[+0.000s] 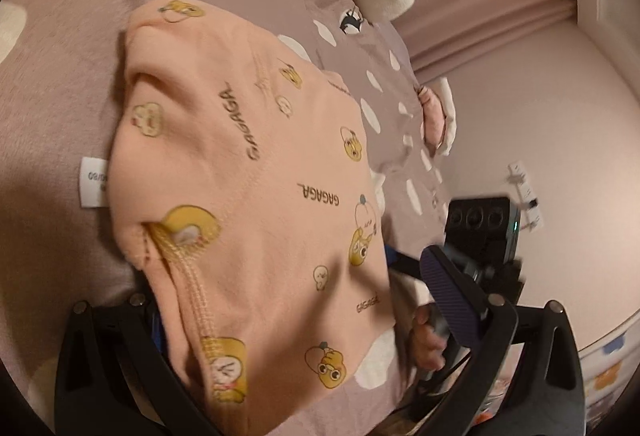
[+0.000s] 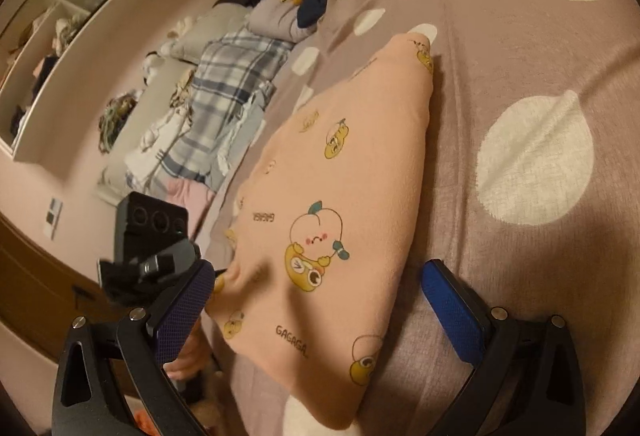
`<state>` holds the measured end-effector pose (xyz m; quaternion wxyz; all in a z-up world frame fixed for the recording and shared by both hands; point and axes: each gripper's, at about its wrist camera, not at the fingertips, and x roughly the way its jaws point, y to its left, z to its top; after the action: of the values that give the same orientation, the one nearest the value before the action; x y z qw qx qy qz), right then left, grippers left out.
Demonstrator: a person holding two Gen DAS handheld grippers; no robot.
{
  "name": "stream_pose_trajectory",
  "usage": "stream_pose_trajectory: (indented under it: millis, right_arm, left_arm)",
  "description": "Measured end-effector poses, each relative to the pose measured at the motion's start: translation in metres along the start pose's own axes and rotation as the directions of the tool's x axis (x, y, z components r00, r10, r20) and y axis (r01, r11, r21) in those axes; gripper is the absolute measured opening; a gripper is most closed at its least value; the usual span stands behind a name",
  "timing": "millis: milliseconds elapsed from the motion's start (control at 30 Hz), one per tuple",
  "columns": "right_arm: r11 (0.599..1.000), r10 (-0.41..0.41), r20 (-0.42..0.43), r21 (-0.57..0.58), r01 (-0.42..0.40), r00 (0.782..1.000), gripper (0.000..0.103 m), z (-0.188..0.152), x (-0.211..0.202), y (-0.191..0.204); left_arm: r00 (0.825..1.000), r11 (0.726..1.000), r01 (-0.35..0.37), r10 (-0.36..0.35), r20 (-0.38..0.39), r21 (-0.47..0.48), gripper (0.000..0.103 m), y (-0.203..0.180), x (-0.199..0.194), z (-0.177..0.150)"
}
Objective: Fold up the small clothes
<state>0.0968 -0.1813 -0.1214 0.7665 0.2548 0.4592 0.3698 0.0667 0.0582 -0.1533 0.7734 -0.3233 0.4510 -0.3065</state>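
Peach garment [image 2: 340,203], printed with yellow cartoon figures, lies on the bed [image 2: 520,35] folded into a compact, thick bundle; its white label [image 1: 93,183] pokes out at one edge. The left tool [image 1: 304,324] and right tool [image 2: 316,296] both straddle its near end, jaws wide apart, gripping nothing. This piece looks nearly finished; a heap of other clothes [image 2: 224,83] beside the bed appears left to fold.

Peach garment [image 1: 248,171] on the dotted bedspread [image 1: 60,95]

It lies folded, white label [image 1: 93,183] sticking out; left gripper [image 1: 304,320] fingers spread wide around it.
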Motion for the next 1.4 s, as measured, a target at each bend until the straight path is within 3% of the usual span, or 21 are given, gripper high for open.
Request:
stream_pose_trajectory:
  millis: [133, 300, 367, 433, 500, 600, 667, 800, 867, 967, 1033, 1067, 1133, 1400]
  right_arm:
    - [0.994, 0.048, -0.001, 0.100, -0.048, 0.999, 0.103, 0.015, 0.000, -0.014]
    - [0.960, 0.113, -0.029, 0.262, -0.102, 0.993, 0.103, 0.044, 0.012, -0.033]
    - [0.943, 0.165, -0.012, 0.294, -0.154, 0.986, 0.103, 0.052, 0.017, -0.036]
    - [0.933, 0.172, -0.019, 0.323, -0.157, 0.985, 0.103, 0.055, 0.026, -0.036]
    - [0.946, 0.130, -0.062, 0.306, -0.105, 0.990, 0.103, 0.059, 0.035, -0.029]
    - [0.981, 0.031, -0.151, 0.192, -0.001, 0.988, 0.103, 0.062, 0.051, -0.010]
    - [0.988, 0.009, -0.151, 0.154, 0.015, 0.988, 0.103, 0.061, 0.054, -0.006]
    - [0.985, 0.053, -0.123, 0.169, -0.031, 0.991, 0.099, 0.059, 0.046, -0.015]
    - [0.986, 0.028, -0.133, 0.164, -0.006, 0.991, 0.093, 0.058, 0.045, -0.016]
    - [0.990, -0.016, -0.130, 0.136, 0.034, 0.991, 0.081, 0.057, 0.043, -0.016]
    - [0.990, -0.030, -0.112, 0.130, 0.044, 0.993, 0.067, 0.056, 0.041, -0.018]
    - [0.990, -0.034, -0.104, 0.135, 0.048, 0.994, 0.063, 0.055, 0.039, -0.021]
    - [0.986, -0.041, -0.091, 0.159, 0.055, 0.995, 0.047, 0.054, 0.036, -0.028]
    - [0.986, -0.102, -0.062, 0.125, 0.110, 0.993, 0.040, 0.050, 0.037, -0.023]
  left_arm:
    - [1.000, 1.000, 0.016, -0.016, -0.009, 0.006, 0.102, 0.002, 0.002, -0.001]
    - [0.998, 0.999, 0.054, -0.054, -0.028, 0.003, 0.102, 0.000, 0.010, 0.003]
    - [0.997, 0.998, 0.068, -0.068, -0.044, 0.012, 0.102, -0.004, 0.015, 0.005]
    - [0.996, 0.997, 0.073, -0.071, -0.061, 0.023, 0.102, -0.008, 0.023, 0.006]
    - [0.995, 0.997, 0.074, -0.073, -0.068, 0.024, 0.102, -0.012, 0.028, 0.007]
    - [0.994, 0.996, 0.084, -0.084, -0.066, 0.001, 0.102, -0.013, 0.034, 0.011]
    - [0.995, 0.998, 0.065, -0.066, -0.071, -0.014, 0.101, -0.013, 0.036, 0.012]
    - [0.998, 1.000, 0.018, -0.017, -0.068, 0.008, 0.099, -0.019, 0.038, 0.010]
    - [0.998, 1.000, -0.018, 0.018, -0.055, 0.003, 0.092, -0.018, 0.037, 0.009]
    - [0.999, 0.998, -0.039, 0.038, -0.034, -0.046, 0.071, -0.007, 0.031, 0.008]
    - [0.997, 0.995, -0.070, 0.067, -0.034, -0.078, 0.044, 0.001, 0.028, 0.008]
    - [0.995, 0.991, -0.096, 0.093, -0.035, -0.090, 0.039, 0.004, 0.030, 0.010]
    - [0.995, 0.987, -0.097, 0.094, -0.026, -0.127, 0.035, 0.010, 0.029, 0.009]
    - [0.993, 0.986, -0.115, 0.115, -0.009, -0.123, 0.028, 0.010, 0.028, 0.009]
